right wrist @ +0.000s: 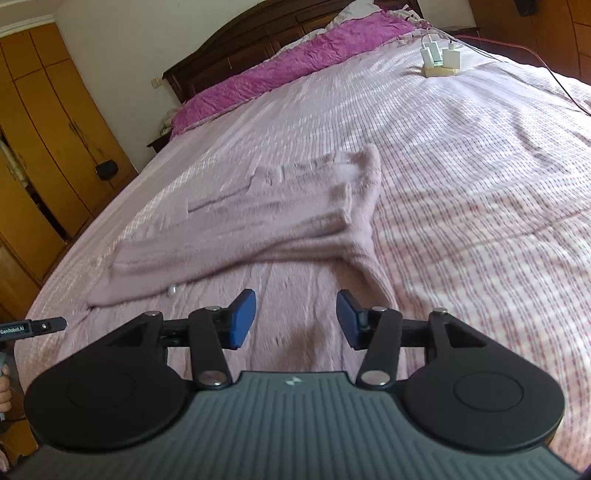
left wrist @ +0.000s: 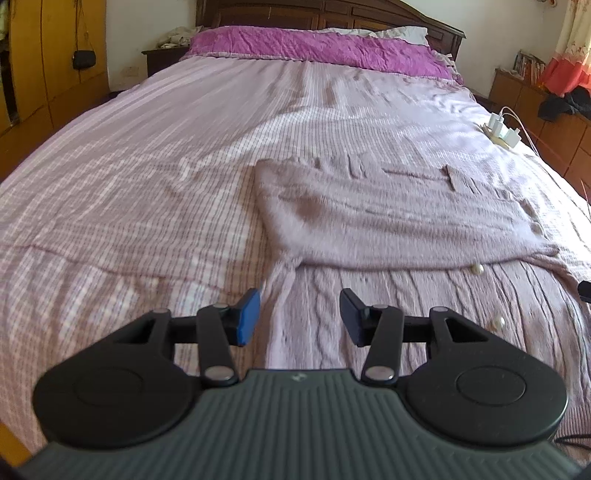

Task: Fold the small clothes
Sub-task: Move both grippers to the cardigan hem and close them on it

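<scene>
We see a wide bed [left wrist: 147, 166] under a pink checked cover, a magenta blanket [left wrist: 314, 46] across its head, against a dark wooden headboard [left wrist: 280, 14]. Yellow wardrobes [right wrist: 48, 122] line 1 side, a low wooden cabinet [left wrist: 535, 99] the other. Pale walls [left wrist: 147, 26] and a floral curtain [left wrist: 572, 40] catch bright daylight.

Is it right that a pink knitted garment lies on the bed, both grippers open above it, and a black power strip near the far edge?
Not quite: the power strip is cream with white chargers, as the right wrist view shows. The rest holds.
</scene>
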Tool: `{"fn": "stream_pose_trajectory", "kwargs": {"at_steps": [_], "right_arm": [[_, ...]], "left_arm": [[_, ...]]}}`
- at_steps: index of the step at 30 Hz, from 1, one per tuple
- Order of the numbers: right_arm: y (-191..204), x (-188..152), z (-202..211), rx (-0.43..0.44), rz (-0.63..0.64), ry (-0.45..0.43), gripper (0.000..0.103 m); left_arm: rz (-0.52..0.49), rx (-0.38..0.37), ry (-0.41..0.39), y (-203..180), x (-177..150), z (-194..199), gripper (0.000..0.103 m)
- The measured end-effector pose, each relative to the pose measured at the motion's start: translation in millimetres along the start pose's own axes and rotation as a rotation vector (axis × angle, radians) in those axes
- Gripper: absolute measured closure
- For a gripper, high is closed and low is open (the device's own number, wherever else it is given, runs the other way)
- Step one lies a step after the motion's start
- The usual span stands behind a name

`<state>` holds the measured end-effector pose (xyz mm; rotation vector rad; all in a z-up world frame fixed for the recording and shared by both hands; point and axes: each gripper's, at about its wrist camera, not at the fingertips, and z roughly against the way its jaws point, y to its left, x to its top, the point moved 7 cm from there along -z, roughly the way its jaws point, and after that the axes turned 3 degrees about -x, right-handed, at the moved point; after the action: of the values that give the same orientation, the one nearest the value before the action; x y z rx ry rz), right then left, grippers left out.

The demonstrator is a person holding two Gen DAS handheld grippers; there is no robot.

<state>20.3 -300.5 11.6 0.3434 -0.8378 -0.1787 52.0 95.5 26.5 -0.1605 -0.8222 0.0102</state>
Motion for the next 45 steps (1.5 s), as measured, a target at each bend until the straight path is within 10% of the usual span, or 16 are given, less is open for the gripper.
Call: {"fn": "stream_pose_trajectory", "kwargs": {"at_steps": [21, 37, 45], "right_arm": [[-30, -62, 58, -0.098, 0.067, 0.072, 0.037], [-16, -91, 57, 0.091, 0.085, 0.173, 0.032], [-20, -96, 42, 0.126, 0.058, 0.209, 0.032]], "left_arm": [[0.022, -0.039, 0.074, 13, -72, 38, 0.053], [0.072, -0.279, 0.192, -5, -113, 37, 0.053], [0.0, -0.206, 0.203, -9, -115, 28, 0.054]]}}
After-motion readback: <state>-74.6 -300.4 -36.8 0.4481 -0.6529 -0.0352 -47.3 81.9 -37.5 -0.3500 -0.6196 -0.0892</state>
